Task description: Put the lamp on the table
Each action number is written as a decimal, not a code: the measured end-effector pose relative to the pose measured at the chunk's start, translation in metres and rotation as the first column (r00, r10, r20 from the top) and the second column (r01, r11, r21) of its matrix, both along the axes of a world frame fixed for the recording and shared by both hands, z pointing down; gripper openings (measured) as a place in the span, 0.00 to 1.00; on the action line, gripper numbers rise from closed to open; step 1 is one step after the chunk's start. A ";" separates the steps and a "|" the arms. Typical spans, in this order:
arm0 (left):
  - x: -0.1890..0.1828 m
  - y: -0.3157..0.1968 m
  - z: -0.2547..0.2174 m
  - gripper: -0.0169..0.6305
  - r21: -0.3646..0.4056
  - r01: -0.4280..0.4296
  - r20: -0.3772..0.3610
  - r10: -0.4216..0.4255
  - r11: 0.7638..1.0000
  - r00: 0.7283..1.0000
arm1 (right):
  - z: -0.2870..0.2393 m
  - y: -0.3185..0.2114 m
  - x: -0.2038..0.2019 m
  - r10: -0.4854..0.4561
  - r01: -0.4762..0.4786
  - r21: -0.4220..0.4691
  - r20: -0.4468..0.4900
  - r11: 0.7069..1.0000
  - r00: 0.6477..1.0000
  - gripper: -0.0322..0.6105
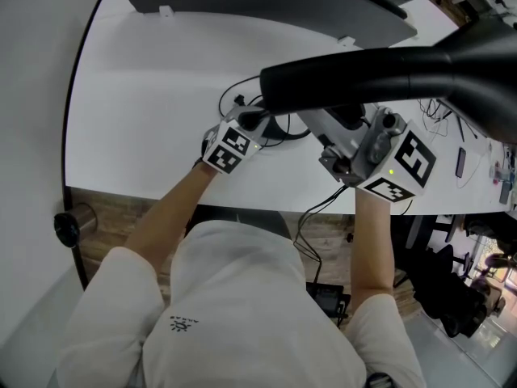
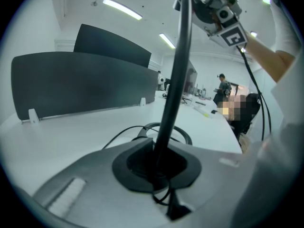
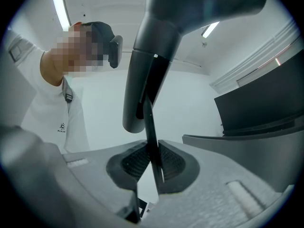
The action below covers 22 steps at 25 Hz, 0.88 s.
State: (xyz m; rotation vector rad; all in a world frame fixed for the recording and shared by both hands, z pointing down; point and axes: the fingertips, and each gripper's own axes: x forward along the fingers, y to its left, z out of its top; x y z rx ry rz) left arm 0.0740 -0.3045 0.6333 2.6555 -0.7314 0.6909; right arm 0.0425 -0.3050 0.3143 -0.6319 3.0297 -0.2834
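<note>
The white table [image 1: 145,120] spreads open to the left, out to its curved edge, and a dark partition [image 1: 266,6] bounds the far side. The black lamp [image 1: 388,75] reaches over the table's near-right part. The left gripper [image 2: 156,163] is clamped on the lamp's stem [image 2: 178,70]. The right gripper [image 3: 152,167] pinches a thin black strip [image 3: 151,127] under the lamp's head. A cable [image 2: 118,139] loops on the table just beyond the stem.

Lamp [image 1: 363,75] top end off the head view's right edge.
</note>
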 end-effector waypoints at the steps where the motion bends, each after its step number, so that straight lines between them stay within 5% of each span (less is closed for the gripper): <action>1: 0.000 0.000 0.000 0.05 0.000 0.000 0.000 0.000 1.000 1.000 | 0.000 0.000 0.000 0.000 0.000 0.000 0.000 1.000 1.000 0.11; 22: 0.002 -0.001 0.012 0.05 -0.001 -0.003 0.009 0.003 1.000 1.000 | 0.011 -0.001 0.006 0.006 -0.006 -0.001 0.013 1.000 1.000 0.11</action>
